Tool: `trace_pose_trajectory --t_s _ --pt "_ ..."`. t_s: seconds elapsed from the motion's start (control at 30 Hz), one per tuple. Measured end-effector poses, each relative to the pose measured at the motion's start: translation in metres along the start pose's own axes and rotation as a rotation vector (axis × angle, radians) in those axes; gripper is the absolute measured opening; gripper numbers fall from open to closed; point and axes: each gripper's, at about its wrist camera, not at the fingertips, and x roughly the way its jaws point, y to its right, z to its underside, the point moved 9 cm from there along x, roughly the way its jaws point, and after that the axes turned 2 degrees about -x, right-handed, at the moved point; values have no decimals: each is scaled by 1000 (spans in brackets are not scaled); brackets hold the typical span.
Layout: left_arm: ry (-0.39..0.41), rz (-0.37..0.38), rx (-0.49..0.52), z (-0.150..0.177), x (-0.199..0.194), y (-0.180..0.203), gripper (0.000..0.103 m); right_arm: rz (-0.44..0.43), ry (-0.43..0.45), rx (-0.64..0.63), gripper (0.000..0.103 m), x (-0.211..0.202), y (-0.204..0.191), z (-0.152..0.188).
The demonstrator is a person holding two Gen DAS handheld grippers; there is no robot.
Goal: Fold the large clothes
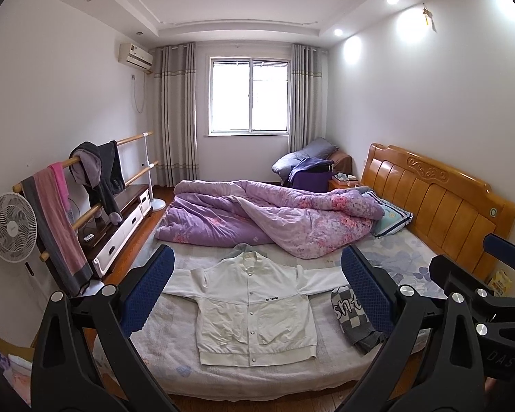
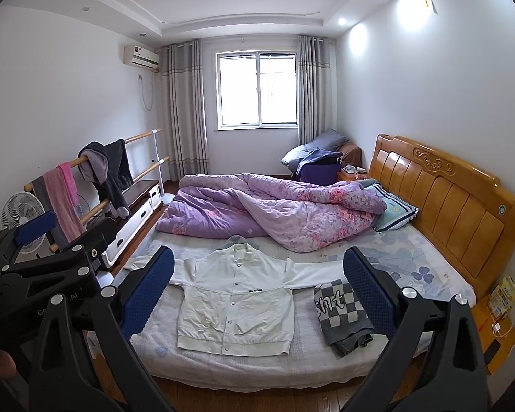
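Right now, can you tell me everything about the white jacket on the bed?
The white jacket lies flat and face up on the bed's pale sheet, sleeves spread out sideways. It looks like soft cotton, with a snap row down the closed front, a ribbed hem and collar, and small dark lettering on the chest. One sleeve reaches towards the folded checkered cloth. Both grippers hang open, clear of it.

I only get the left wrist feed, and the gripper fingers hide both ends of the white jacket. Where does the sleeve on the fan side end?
Observer: In the right wrist view that sleeve of the white jacket lies flat, its cuff near the bed's edge.
Operator: And the checkered thing?
Observer: The checkered garment is a folded pile right beside the other sleeve; overlap unclear.
Operator: Anything beyond the headboard end?
Observer: A yellow nightstand with a white cable on it.
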Motion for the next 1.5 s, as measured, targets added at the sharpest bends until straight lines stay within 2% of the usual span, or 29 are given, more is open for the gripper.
trace_pose_trajectory --t_s 1.5 --pt "-22 4 3 11 15 0 98 16 -32 17 95 12 -1 1"
